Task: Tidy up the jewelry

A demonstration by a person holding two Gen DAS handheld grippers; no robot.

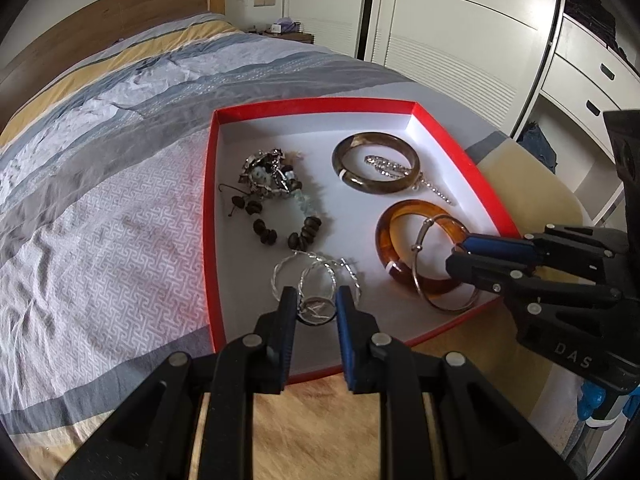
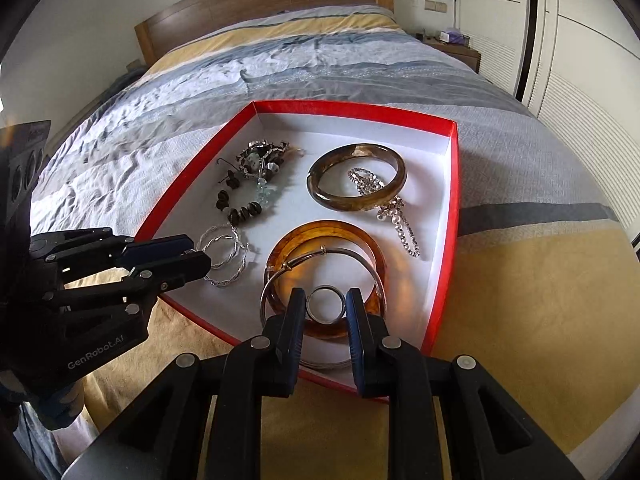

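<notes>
In the left wrist view, the red box point(image 1: 320, 106) lay on the bed point(image 1: 120, 200) across the middle of the frame. At lower centre the left gripper point(image 1: 316, 306) stood with its jaws apart around a small dark ring point(image 1: 316, 314); whether the pads touched it could not be told. The silver hoops point(image 1: 312, 276) lay just above the tips. At right, the right gripper point(image 1: 456, 254) reached in over the amber bangle point(image 1: 404, 240) and the thin silver bangle point(image 1: 444, 276). In the right wrist view, the right gripper point(image 2: 326, 306) at lower centre was clamped on a silver ring point(image 2: 326, 306), held upright and face-on, its plane across the fingers, above the amber bangle point(image 2: 288, 248). The left gripper point(image 2: 196, 254) entered from the left edge by the silver hoops point(image 2: 224, 256). The olive bangle point(image 2: 356, 178), crystal chain point(image 2: 400, 220) and bead cluster point(image 2: 256, 184) lay further up the frame. Each ring sat between its own gripper's tips, so any placing would turn on free floor in the box.
</notes>
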